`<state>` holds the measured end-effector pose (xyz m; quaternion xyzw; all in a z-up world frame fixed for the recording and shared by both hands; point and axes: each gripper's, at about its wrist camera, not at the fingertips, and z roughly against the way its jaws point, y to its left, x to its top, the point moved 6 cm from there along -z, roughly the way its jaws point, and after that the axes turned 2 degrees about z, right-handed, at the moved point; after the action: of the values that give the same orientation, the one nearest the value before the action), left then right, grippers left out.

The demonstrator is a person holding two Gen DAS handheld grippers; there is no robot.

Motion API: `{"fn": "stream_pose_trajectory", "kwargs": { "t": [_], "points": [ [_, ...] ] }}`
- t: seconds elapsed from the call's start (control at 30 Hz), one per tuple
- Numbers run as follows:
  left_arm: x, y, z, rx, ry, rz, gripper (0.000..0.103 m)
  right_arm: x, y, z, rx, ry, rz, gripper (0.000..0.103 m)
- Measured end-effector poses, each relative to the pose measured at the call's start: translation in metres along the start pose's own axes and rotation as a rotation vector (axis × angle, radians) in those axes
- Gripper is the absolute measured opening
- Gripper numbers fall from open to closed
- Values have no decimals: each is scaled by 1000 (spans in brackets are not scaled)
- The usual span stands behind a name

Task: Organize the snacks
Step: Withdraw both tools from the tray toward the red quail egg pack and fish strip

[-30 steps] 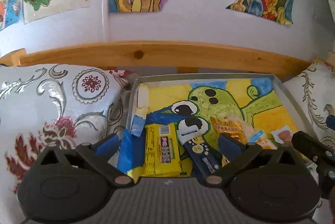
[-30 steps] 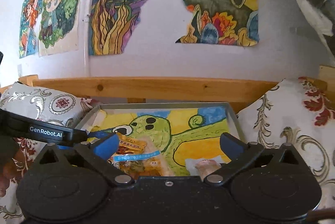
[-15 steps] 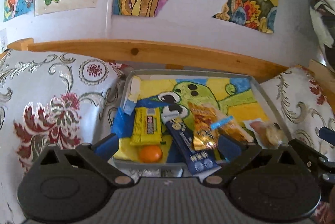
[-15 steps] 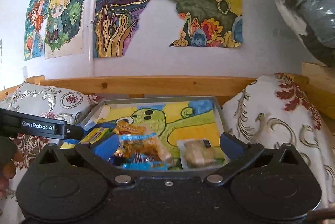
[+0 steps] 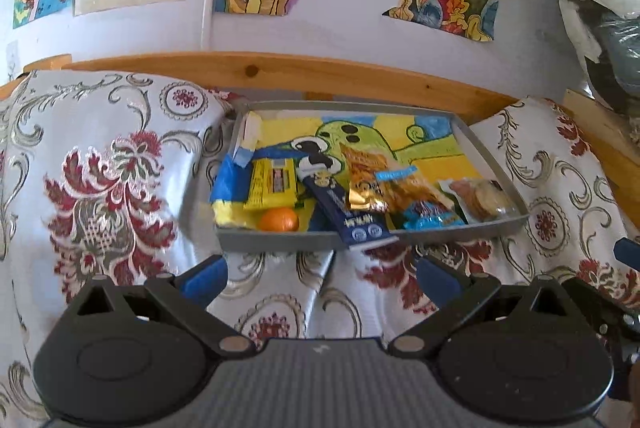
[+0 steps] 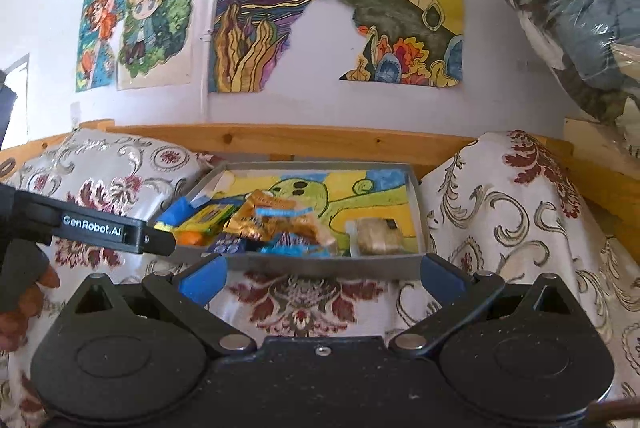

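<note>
A grey tray [image 5: 280, 240] [image 6: 320, 266] with a painted green cartoon lining lies on a patterned cloth. In it are a yellow packet [image 5: 272, 183], an orange ball-shaped sweet [image 5: 279, 220], a dark blue bar [image 5: 348, 216] that overhangs the front rim, an orange-gold crinkly bag [image 5: 376, 183] [image 6: 272, 216], a light blue wrapped snack [image 5: 428, 219] and a clear-wrapped biscuit [image 5: 480, 199] [image 6: 376, 236]. My left gripper [image 5: 320, 278] is open and empty, in front of the tray. My right gripper [image 6: 320, 278] is open and empty too, just short of the tray's front rim.
Two brocade cushions [image 5: 100, 163] [image 6: 512, 203] flank the tray. A wooden rail [image 5: 320, 71] runs behind it below a wall of colourful drawings. Bagged bedding [image 6: 568, 7] is stacked at the upper right. A hand [image 6: 24, 300] holds the left gripper's body [image 6: 92, 226].
Both grippers have pulled back from the tray, so the whole tray and the cloth in front of it now show. The snacks have stayed in place.
</note>
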<state>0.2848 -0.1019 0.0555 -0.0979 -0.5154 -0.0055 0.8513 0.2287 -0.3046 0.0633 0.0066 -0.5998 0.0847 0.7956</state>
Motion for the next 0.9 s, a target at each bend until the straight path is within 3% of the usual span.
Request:
{"fn": "stream_pose_trajectory", "kwargs": {
  "t": [0.5,0.9],
  "points": [
    [-49,6,32,9,12,-34,102,-51,12,38,-11,80,-10,102],
    [-109,25,59,35,28,-42,102,-98,25,60,-11,181,-23,102]
  ]
}}
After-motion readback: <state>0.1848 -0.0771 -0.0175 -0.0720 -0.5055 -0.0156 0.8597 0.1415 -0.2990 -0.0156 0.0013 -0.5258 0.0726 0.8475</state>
